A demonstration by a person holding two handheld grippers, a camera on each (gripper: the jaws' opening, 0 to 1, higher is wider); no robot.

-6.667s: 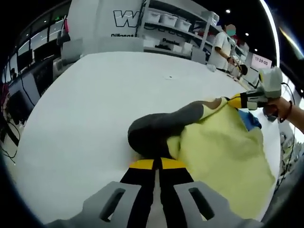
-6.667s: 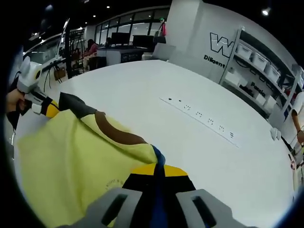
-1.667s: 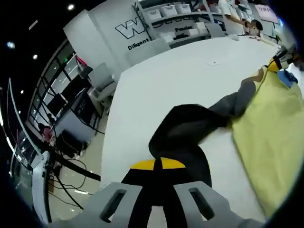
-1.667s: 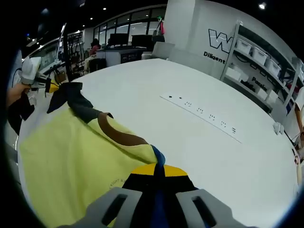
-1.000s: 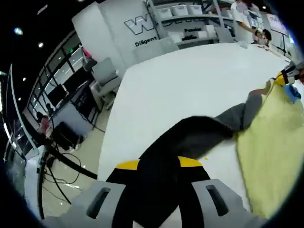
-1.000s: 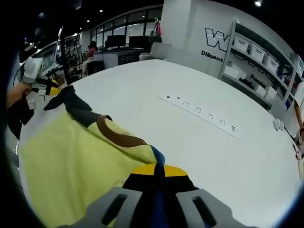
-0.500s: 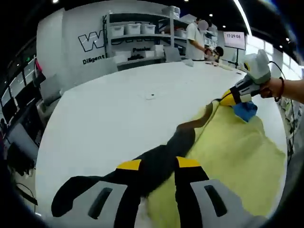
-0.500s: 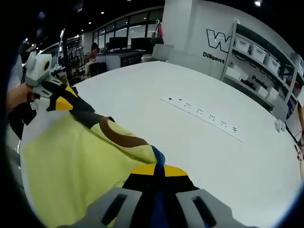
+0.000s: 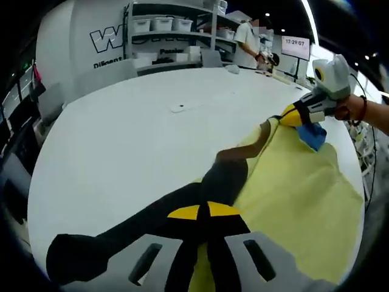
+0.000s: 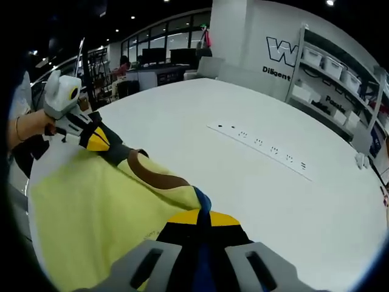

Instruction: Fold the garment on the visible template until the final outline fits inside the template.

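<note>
the yellow garment (image 9: pixel 301 188) lay spread on the white table (image 9: pixel 134 140), its dark sleeve (image 9: pixel 140 234) trailing out. the left gripper (image 9: pixel 208 214) had its jaws pinched on the dark sleeve, and the right gripper (image 10: pixel 200 218) pinched the garment's blue-trimmed corner

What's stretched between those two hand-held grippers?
In the right gripper view, the yellow garment spans from the right hand-held gripper to the left hand-held gripper, its brown collar running along the edge between them.
</note>
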